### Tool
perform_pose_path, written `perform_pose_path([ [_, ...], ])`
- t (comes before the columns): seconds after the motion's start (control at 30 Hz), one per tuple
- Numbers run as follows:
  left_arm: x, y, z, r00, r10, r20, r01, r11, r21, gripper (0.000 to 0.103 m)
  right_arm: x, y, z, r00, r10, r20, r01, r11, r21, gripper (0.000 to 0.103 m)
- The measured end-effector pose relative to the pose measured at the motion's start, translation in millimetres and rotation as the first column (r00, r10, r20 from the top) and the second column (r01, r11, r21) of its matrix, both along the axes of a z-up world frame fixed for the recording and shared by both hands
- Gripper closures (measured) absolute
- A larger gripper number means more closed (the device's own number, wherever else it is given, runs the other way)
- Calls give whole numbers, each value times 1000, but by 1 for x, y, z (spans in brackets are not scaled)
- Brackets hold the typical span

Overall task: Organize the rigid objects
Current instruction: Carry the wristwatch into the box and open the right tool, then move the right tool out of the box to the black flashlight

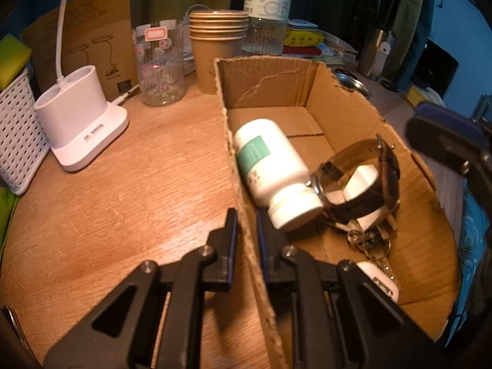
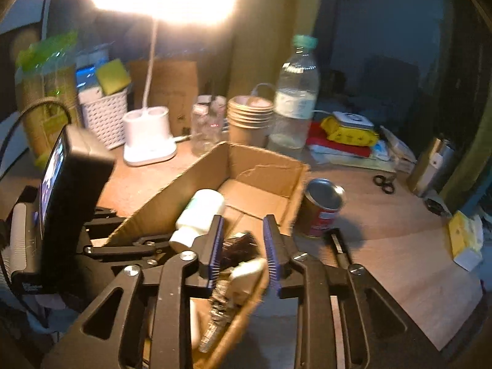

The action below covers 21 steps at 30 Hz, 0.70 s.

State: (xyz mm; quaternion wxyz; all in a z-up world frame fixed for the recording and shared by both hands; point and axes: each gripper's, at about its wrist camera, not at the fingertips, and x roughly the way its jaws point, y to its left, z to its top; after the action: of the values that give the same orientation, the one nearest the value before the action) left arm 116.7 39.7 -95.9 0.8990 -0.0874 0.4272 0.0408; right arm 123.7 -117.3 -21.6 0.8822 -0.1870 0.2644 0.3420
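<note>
An open cardboard box (image 1: 270, 89) sits on the wooden desk. My left gripper (image 1: 246, 216) is shut on its left wall, one finger outside and one inside. In the box lie a white pill bottle (image 1: 270, 166), a dark-strapped watch (image 1: 369, 184) on a white holder, a bunch of keys (image 1: 366, 240) and a small white case (image 1: 381, 279). My right gripper (image 2: 244, 218) hovers over the box's near end, open, with the blurred watch (image 2: 240, 246) and keys below the gap. In the left wrist view one of its fingers (image 1: 442, 141) shows above the right wall.
A red can (image 2: 323, 212) stands just right of the box. Behind it are a paper cup stack (image 1: 215, 52), a water bottle (image 1: 267, 12), a glass jar (image 1: 160, 64), a white lamp base (image 1: 83, 117) and a white basket (image 1: 18, 135). Scissors (image 2: 384, 183) lie far right.
</note>
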Motion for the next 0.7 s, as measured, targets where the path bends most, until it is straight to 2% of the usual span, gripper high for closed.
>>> perform_pose_path([
  [0.27,0,0,0,1000,0,0,0,1000,0,90,14,-39,3,995,-104,-3,104,994,31,73],
  [0.57,0,0,0,1000,0,0,0,1000,0,90,35,-78,-9,974,-222,-33,223,974,35,72],
  [0.7,0,0,0,1000,0,0,0,1000,0,90,42,-88,-16,967,-248,-50,250,968,34,65],
])
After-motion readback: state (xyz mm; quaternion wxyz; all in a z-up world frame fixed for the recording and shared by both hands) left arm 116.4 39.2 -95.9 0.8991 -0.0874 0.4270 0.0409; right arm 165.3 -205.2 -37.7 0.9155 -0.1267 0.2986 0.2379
